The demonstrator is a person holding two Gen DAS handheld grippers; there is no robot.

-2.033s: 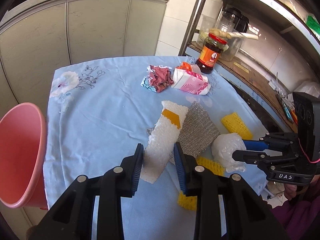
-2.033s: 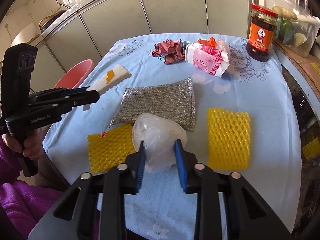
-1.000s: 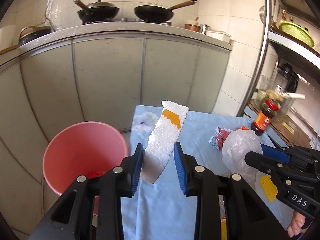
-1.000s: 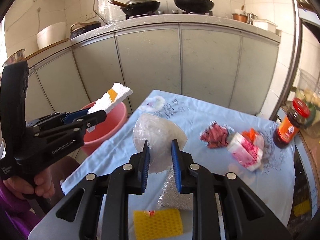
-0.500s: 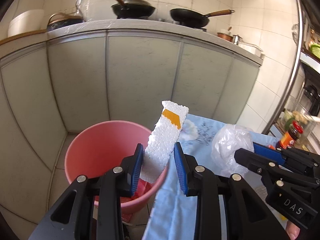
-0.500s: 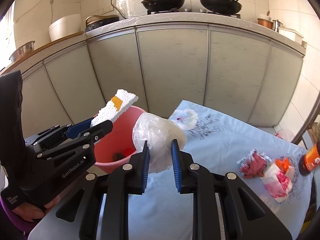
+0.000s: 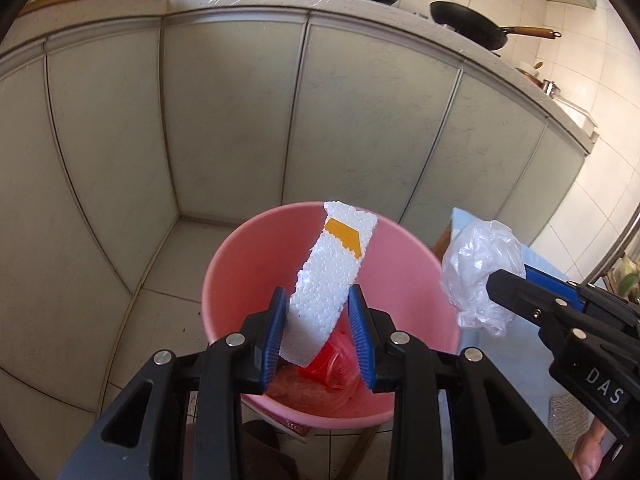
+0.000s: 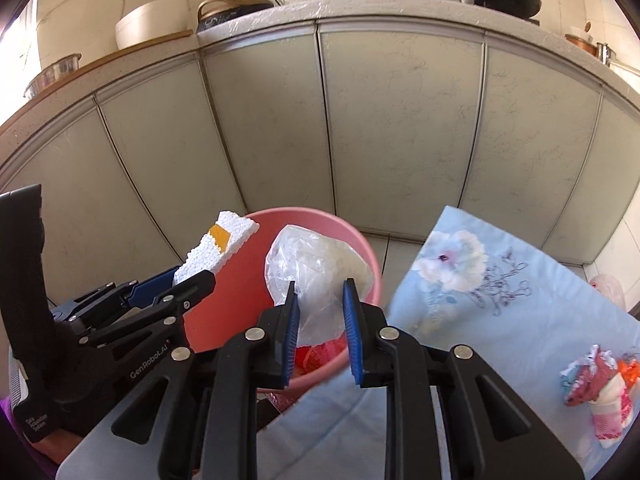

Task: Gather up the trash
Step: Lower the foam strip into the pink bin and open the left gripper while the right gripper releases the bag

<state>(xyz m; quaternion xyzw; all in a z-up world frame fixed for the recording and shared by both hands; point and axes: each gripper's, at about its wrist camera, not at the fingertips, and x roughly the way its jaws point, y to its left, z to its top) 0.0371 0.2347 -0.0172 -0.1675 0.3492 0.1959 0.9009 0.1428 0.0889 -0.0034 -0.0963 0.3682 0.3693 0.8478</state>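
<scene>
The left tongs (image 7: pixel 318 330) grasp the foam strip (image 7: pixel 332 280) above the pink bin (image 7: pixel 240 264); the right tongs (image 8: pixel 320 322) grasp the plastic bag (image 8: pixel 316 268) near its rim, so the light bag may fall outside.

A white foam strip (image 7: pixel 330 280) with an orange tape patch near its far end tilts upward above a pink bucket (image 7: pixel 236 276), clamped at its lower end. A crumpled clear plastic bag (image 8: pixel 316 276) is held over the bucket's rim. The bucket stands on the tiled floor and holds red wrappers (image 7: pixel 330 364). On the blue floral surface (image 8: pixel 500 320) lies a crumpled pink-and-white wrapper (image 8: pixel 600 392).
</scene>
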